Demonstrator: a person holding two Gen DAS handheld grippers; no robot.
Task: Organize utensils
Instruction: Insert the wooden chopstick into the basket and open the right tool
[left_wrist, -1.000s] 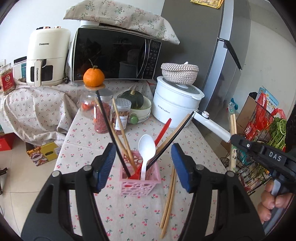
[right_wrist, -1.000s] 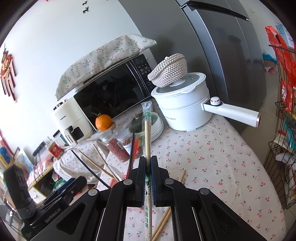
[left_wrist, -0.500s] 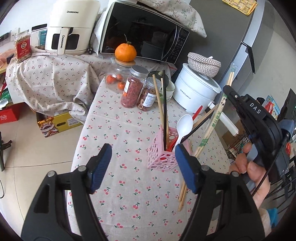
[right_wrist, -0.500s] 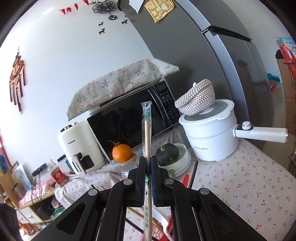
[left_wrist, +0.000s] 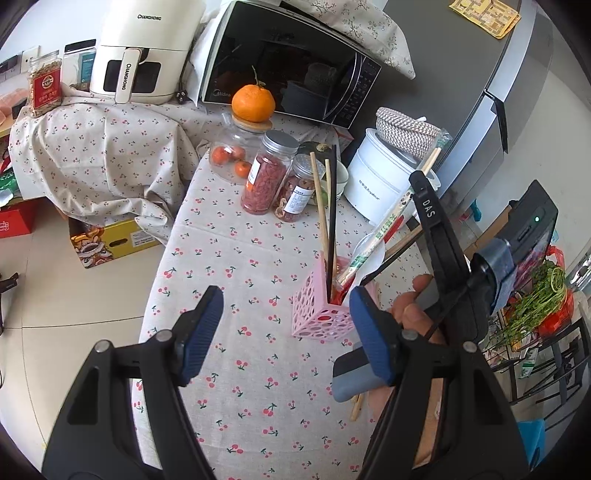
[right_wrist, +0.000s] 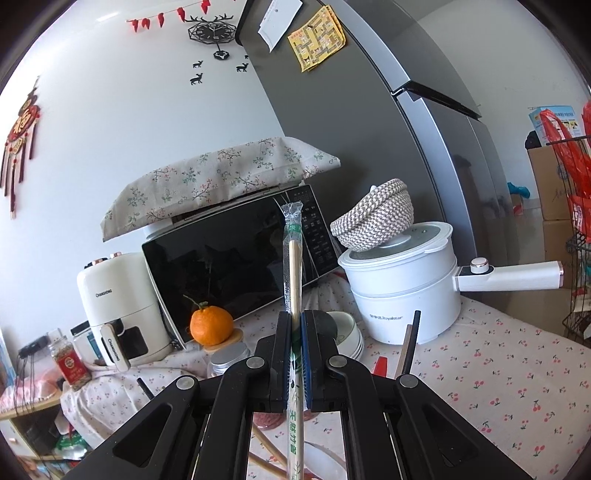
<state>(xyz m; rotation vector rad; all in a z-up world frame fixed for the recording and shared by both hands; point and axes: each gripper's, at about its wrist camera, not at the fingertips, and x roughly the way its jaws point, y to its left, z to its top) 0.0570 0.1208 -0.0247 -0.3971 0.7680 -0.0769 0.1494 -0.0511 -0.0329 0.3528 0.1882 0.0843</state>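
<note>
A cherry-print tablecloth (left_wrist: 236, 280) covers the table, bearing a pink holder (left_wrist: 317, 314), jars (left_wrist: 264, 184) and white pot (left_wrist: 384, 184).

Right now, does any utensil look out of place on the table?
Yes. A pair of bare chopsticks lies flat on the tablecloth beside the pink holder, while the other utensils stand inside it. The wrapped chopsticks are clamped in the right gripper, their lower end at the holder's mouth.
</note>
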